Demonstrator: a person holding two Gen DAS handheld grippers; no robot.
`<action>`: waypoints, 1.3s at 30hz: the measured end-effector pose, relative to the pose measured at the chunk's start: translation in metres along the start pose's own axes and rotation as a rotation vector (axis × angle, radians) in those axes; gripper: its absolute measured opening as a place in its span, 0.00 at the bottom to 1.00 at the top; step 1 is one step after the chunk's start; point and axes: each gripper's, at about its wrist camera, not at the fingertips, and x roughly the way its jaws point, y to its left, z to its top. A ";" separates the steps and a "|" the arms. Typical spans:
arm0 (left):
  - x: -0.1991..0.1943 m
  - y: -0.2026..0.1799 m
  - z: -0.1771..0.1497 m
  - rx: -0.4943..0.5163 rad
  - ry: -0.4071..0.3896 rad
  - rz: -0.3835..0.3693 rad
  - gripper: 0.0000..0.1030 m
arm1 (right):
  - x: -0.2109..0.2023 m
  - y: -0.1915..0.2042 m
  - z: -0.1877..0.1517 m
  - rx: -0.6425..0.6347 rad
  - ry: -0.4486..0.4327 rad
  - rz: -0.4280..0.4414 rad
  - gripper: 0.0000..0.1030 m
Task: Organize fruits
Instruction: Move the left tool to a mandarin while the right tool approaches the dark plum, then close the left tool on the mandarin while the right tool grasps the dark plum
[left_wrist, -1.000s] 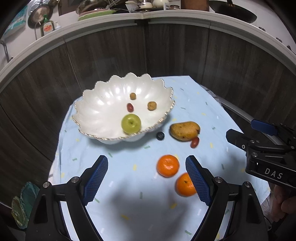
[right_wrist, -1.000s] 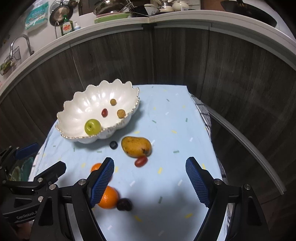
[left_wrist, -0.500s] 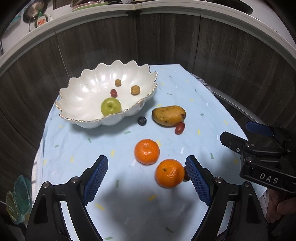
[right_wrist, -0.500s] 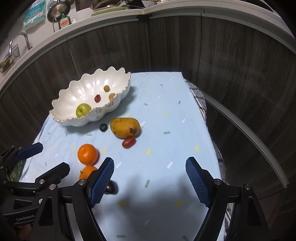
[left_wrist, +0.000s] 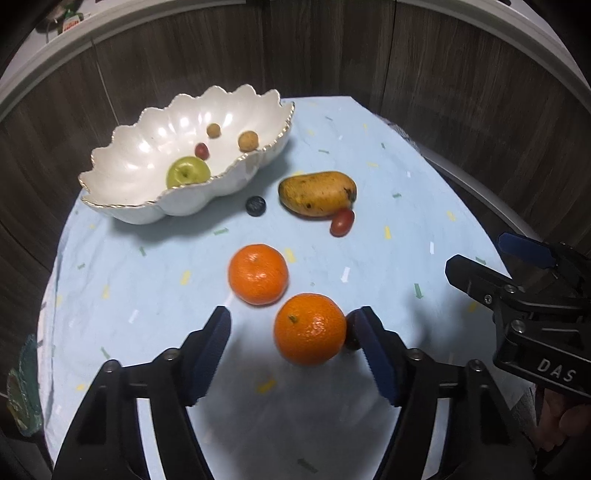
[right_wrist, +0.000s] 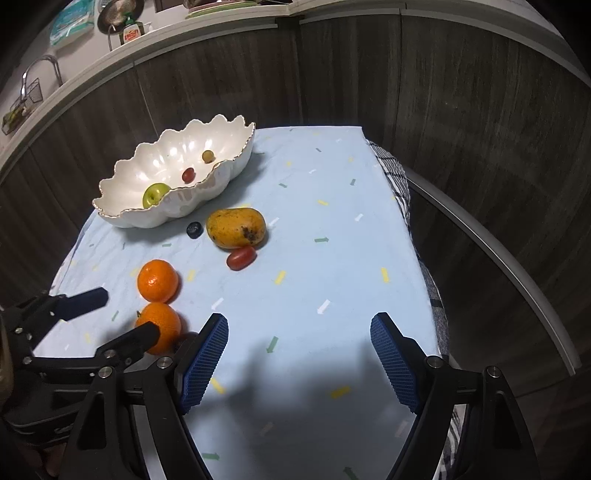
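Dark wood-grain cabinet fronts curve around a table under a pale blue cloth (left_wrist: 388, 206) flecked with confetti marks.

From the left wrist view, my left gripper (left_wrist: 295, 339) has just been closing, and the nearer round orange mandarin (left_wrist: 310, 328) sits between its blue ribbed pads. The right pad looks to be at the fruit's side, the left pad is clearly apart, so I read no grip yet. A small dark fruit (left_wrist: 352, 341) hides behind the mandarin, against the right pad. A second orange mandarin (left_wrist: 258, 274) lies just beyond. Farther off are a spotted yellow mango (left_wrist: 317, 192), a red grape tomato (left_wrist: 341, 221) touching it, a dark blueberry (left_wrist: 255, 205), and the white scalloped gold-rimmed bowl (left_wrist: 122, 206) holding a green apple (left_wrist: 187, 172) and three small fruits.

From the right wrist view, my right gripper (right_wrist: 299, 354) hangs with its pads wide apart over bare cloth, holding nothing. The left gripper's black fingers straddle the nearer mandarin at lower left.

I judge the mandarin light, with soft, slightly slick peel that dents under a hard squeeze. I'd take it across its widest middle, pads level, and close gently. It may roll, and the dark fruit could get pinched.
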 end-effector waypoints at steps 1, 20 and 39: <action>0.002 -0.001 0.000 0.000 0.004 -0.003 0.65 | 0.001 -0.001 -0.001 0.002 0.001 0.001 0.78; 0.014 0.000 -0.005 -0.026 0.015 -0.069 0.42 | 0.009 -0.004 -0.004 0.035 0.021 0.011 0.78; -0.012 0.061 -0.005 -0.092 -0.019 0.000 0.41 | 0.026 0.063 -0.005 -0.057 0.060 0.082 0.76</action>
